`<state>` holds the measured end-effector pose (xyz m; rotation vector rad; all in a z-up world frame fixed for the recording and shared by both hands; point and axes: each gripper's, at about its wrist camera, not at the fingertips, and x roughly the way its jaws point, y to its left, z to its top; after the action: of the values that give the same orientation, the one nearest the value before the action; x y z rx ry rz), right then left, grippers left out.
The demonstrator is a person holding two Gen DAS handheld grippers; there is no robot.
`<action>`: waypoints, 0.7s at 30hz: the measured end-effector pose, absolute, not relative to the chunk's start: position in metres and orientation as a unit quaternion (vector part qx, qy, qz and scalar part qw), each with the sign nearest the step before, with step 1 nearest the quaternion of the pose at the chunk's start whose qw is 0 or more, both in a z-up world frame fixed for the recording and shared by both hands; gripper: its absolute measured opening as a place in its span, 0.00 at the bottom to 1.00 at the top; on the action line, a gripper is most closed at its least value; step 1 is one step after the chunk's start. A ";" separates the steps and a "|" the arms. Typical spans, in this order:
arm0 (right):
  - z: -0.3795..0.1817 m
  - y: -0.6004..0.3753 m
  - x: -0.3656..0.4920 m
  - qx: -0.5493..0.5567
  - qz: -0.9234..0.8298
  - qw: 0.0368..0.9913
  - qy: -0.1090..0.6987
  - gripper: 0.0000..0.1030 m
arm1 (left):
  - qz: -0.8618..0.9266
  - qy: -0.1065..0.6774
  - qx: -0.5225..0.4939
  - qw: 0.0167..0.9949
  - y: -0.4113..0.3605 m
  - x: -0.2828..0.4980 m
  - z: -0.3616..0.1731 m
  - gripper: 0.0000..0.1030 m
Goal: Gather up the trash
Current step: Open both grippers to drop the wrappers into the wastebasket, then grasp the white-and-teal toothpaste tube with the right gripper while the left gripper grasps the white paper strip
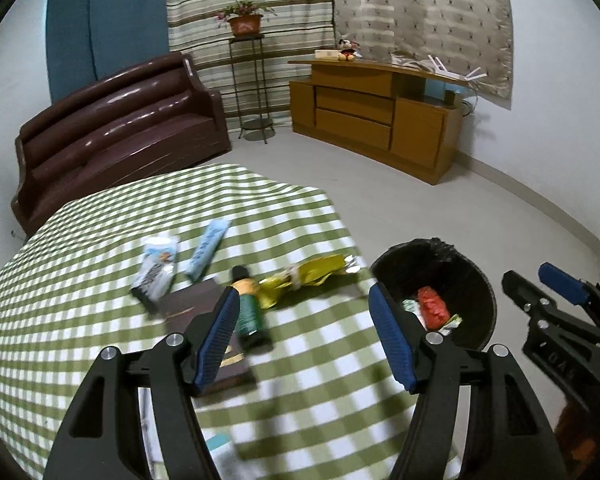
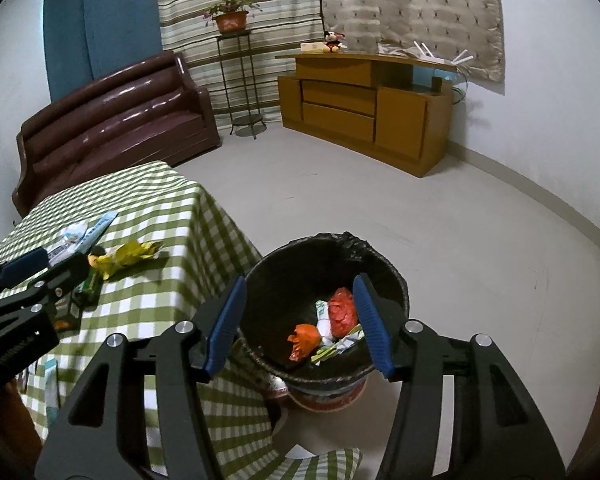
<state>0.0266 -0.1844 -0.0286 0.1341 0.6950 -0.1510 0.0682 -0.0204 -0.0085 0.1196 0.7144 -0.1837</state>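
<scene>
Left wrist view: the left gripper hangs in the lower centre of the frame over the checked table, fingers apart and empty, apparently lined up for another pickup. Ahead of it lie a yellow wrapper, a green bottle, two pale packets and a dark book. Right wrist view: the right gripper sits at centre frame above the black-lined bin beside the table, fingers apart with nothing between them; red and orange wrappers already lie inside.
</scene>
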 end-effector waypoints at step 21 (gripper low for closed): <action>-0.017 -0.079 -0.011 0.009 0.035 0.939 0.341 0.53 | -0.006 0.358 0.036 0.933 0.103 0.001 -0.015 0.68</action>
<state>-0.0112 -0.0793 -0.0174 0.0194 0.6955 0.0717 0.0012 0.1030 -0.0153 0.0727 0.7333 -0.0124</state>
